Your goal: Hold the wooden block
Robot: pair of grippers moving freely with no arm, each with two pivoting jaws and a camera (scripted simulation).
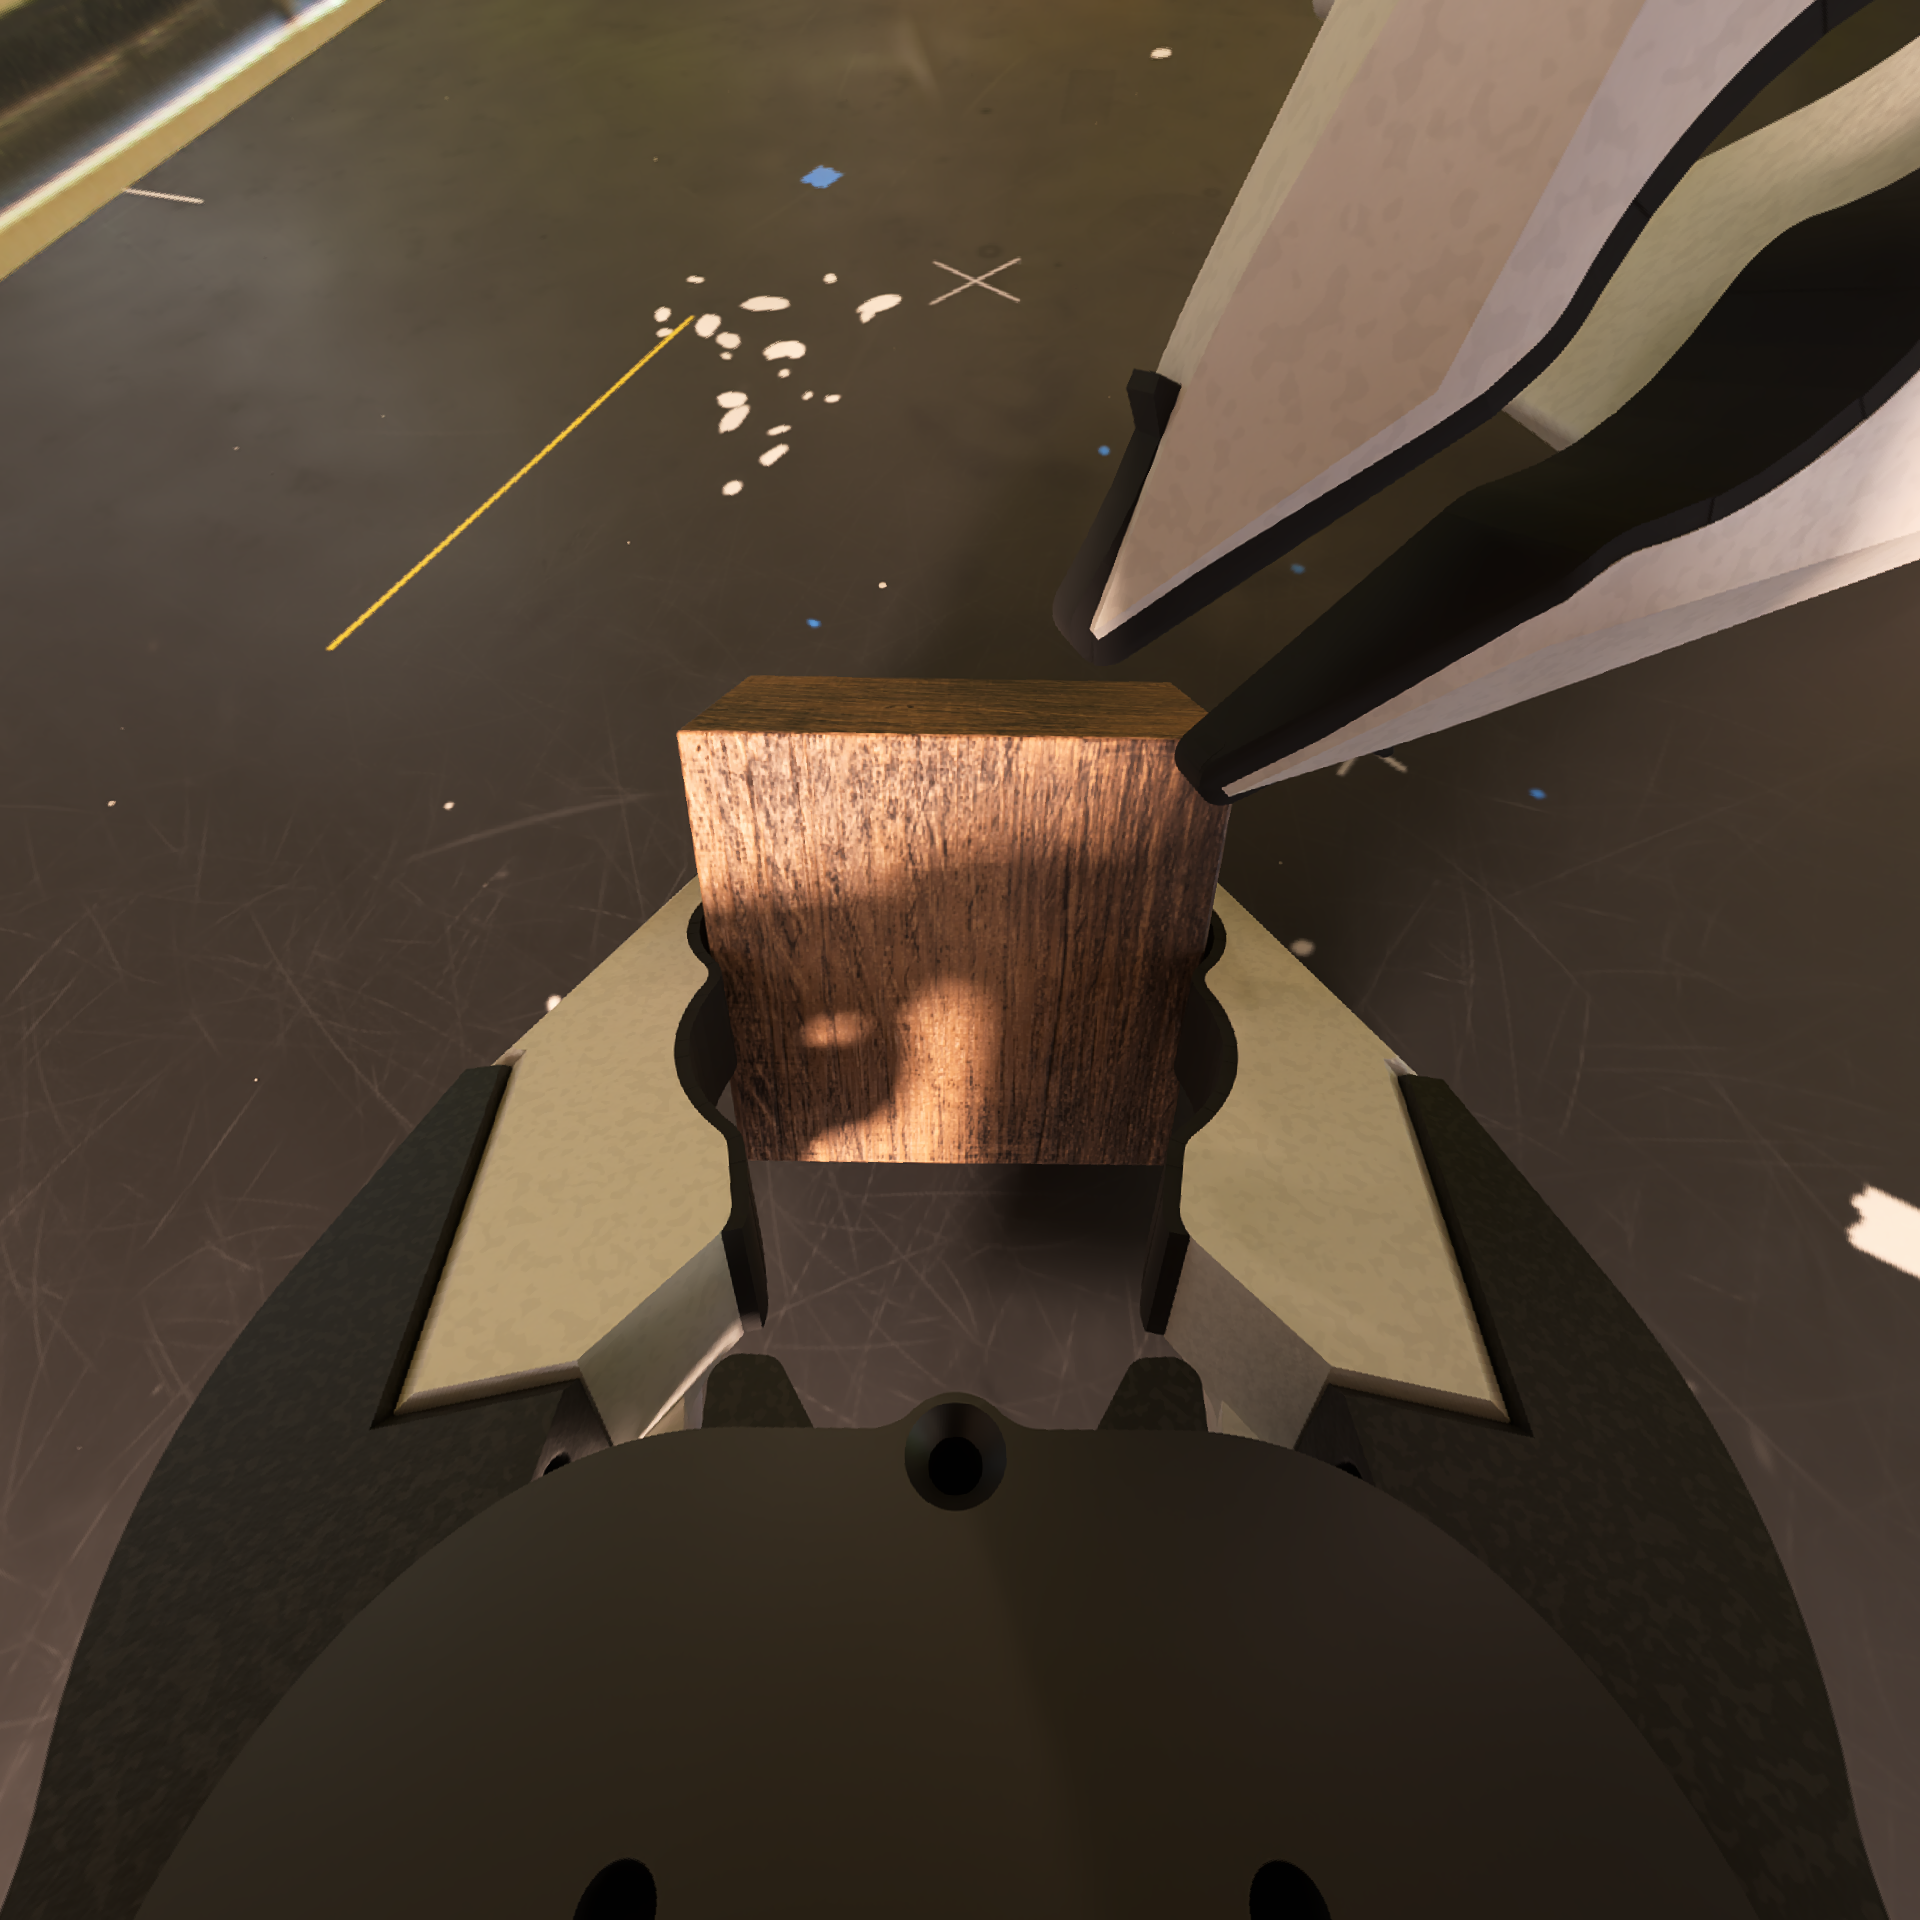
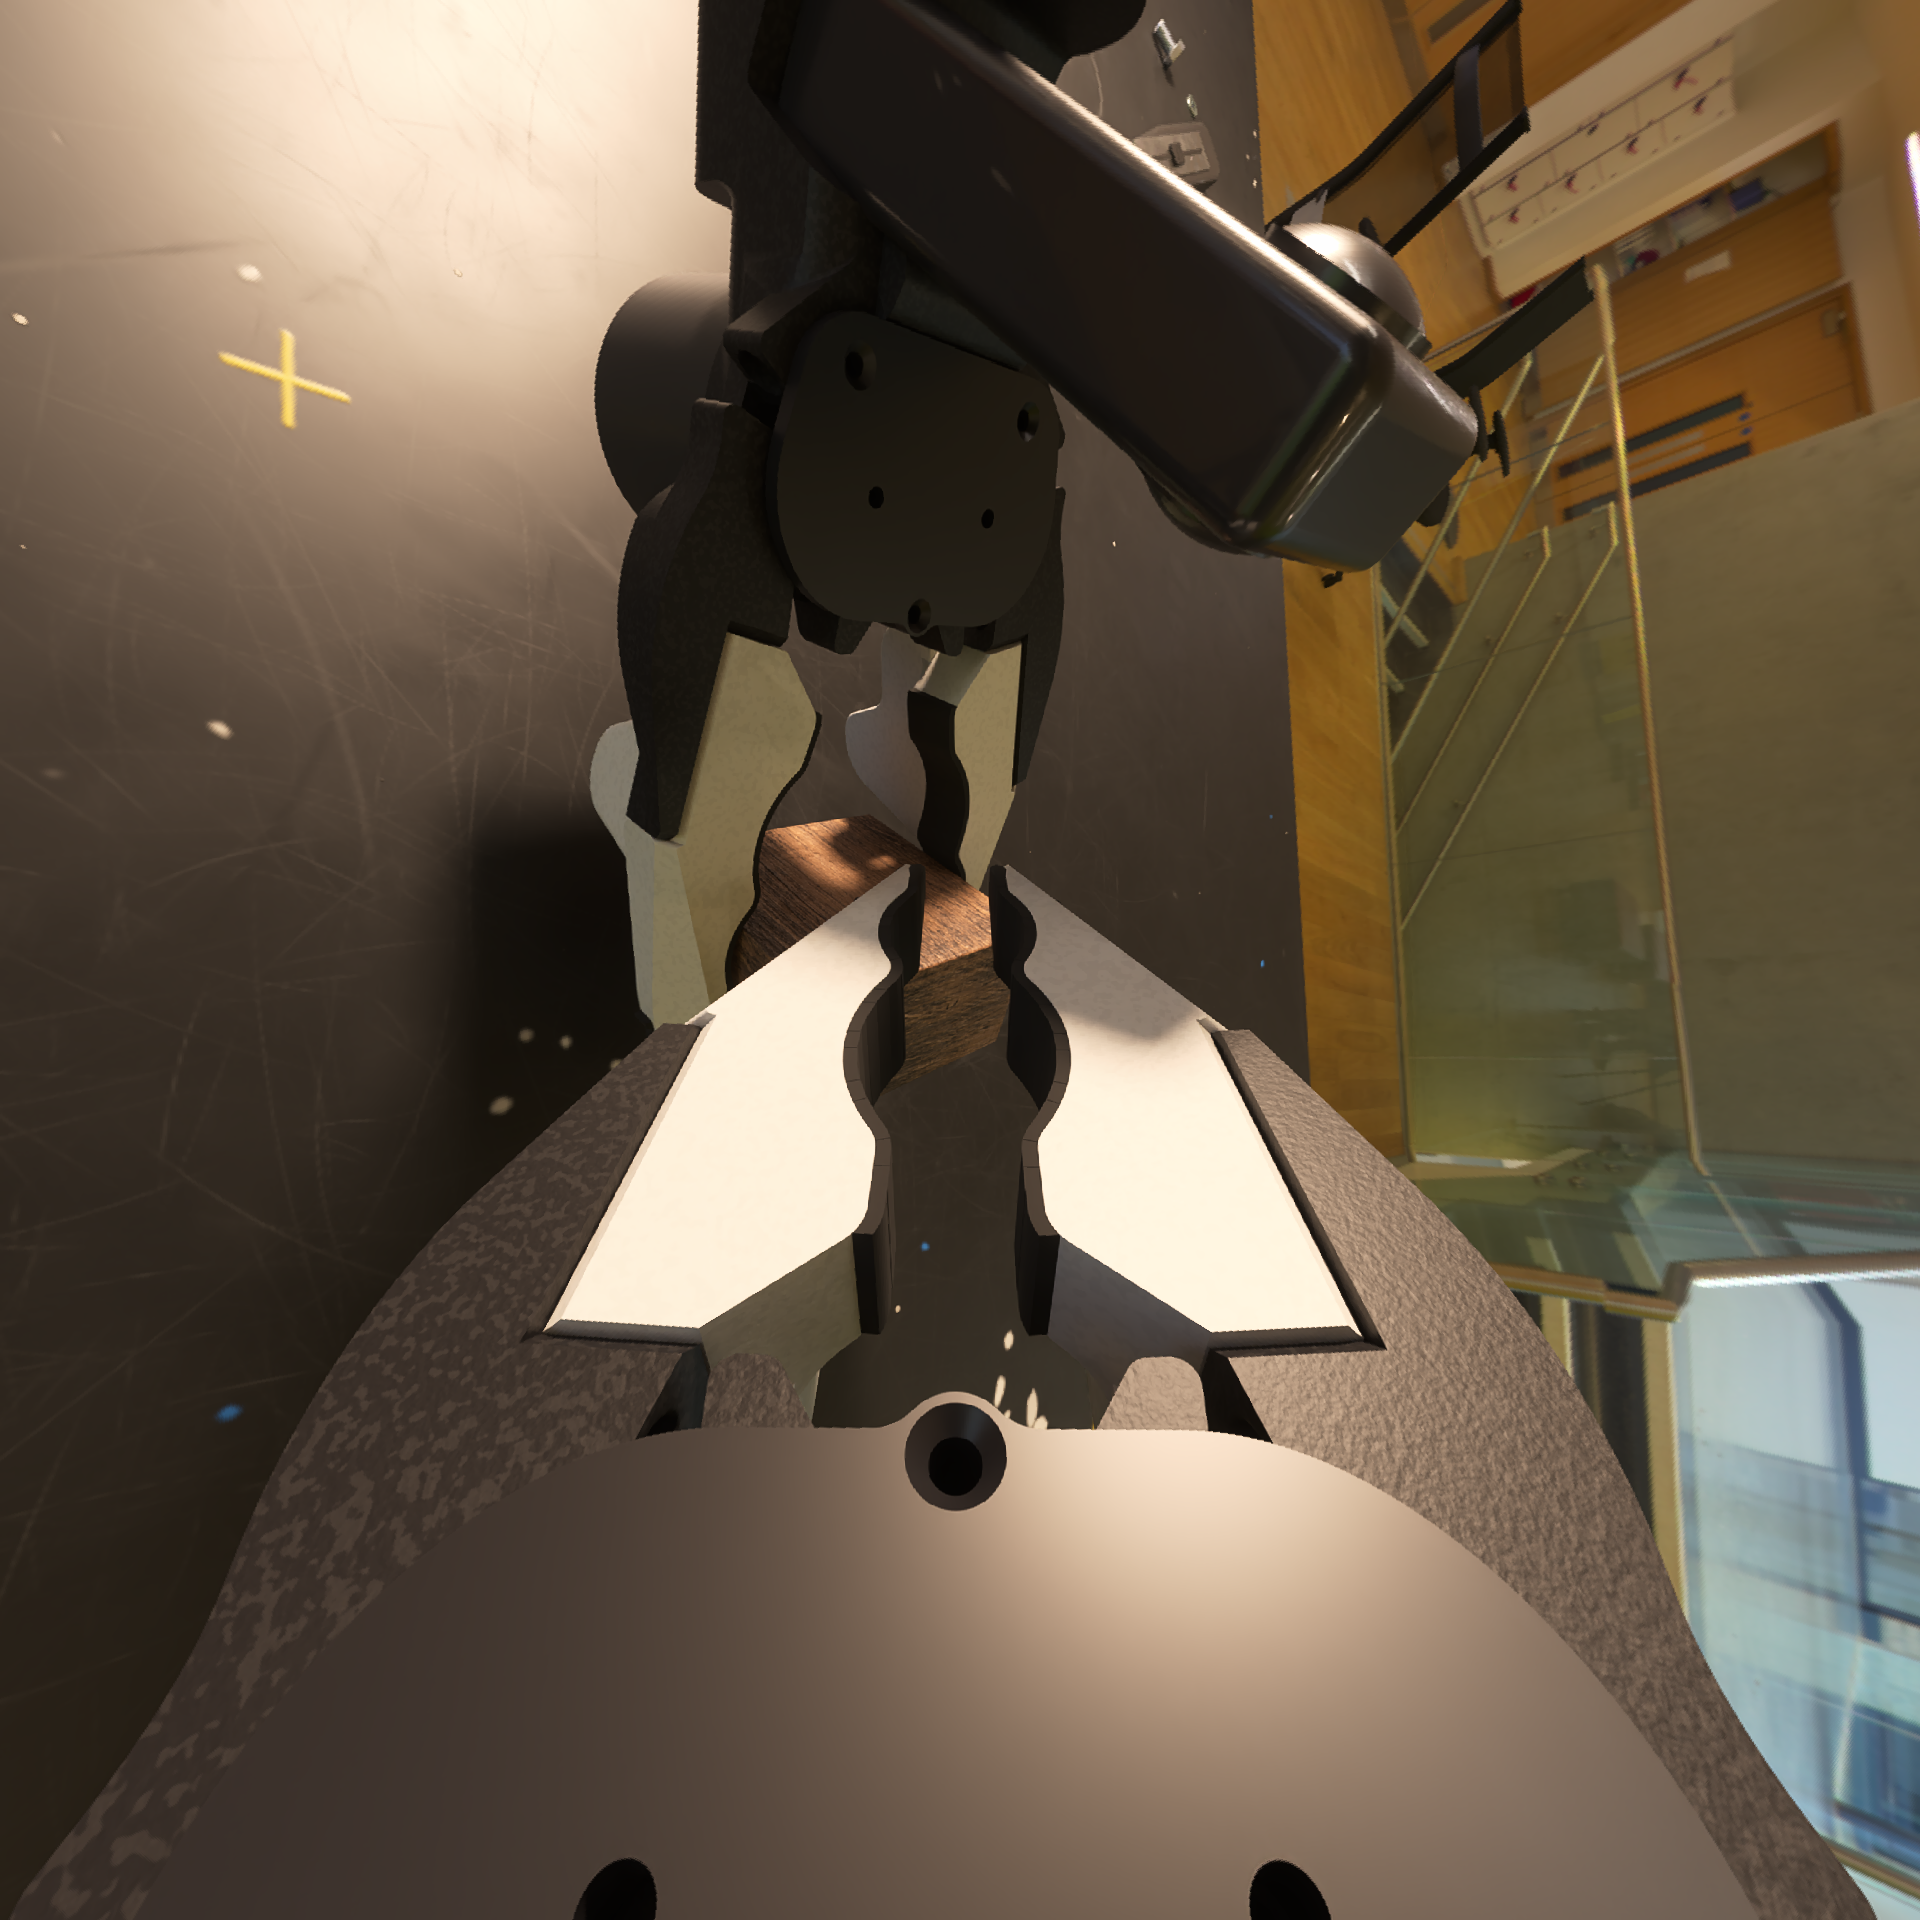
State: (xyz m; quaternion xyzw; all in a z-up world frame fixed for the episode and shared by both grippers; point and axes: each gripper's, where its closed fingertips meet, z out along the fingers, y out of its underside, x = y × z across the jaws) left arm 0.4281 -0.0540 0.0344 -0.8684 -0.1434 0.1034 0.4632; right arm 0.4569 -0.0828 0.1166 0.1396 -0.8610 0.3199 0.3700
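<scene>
Over on the far left of the left wrist view, a thin yellow line (image 1: 509, 483) slants across the dark, scratched tabletop (image 1: 312, 935), with a scatter of white paint flecks (image 1: 753, 364) just beyond its upper end. Centre frame now: the square brown wooden block (image 1: 951, 925) sits clamped in the left gripper (image 1: 956, 935), its cream-and-black fingers (image 1: 623, 1049) pressed flat against the block's two side faces, block upright and squarely between them. Sliding right, the right gripper (image 1: 1143, 707) comes in from the upper right corner, one black-edged tip touching the block's top right corner, the other hanging just behind the block.

From the right wrist view, a yellow cross mark (image 2: 284, 377) shows at left on the tabletop (image 2: 208, 831). In the middle, the right gripper (image 2: 954, 883) has its fingers (image 2: 769, 1091) narrowly parted with a corner of the wooden block (image 2: 951, 997) between them; whether the pads truly bite is hard to tell. Beyond, the left gripper (image 2: 842, 862) grips the block from the opposite side
</scene>
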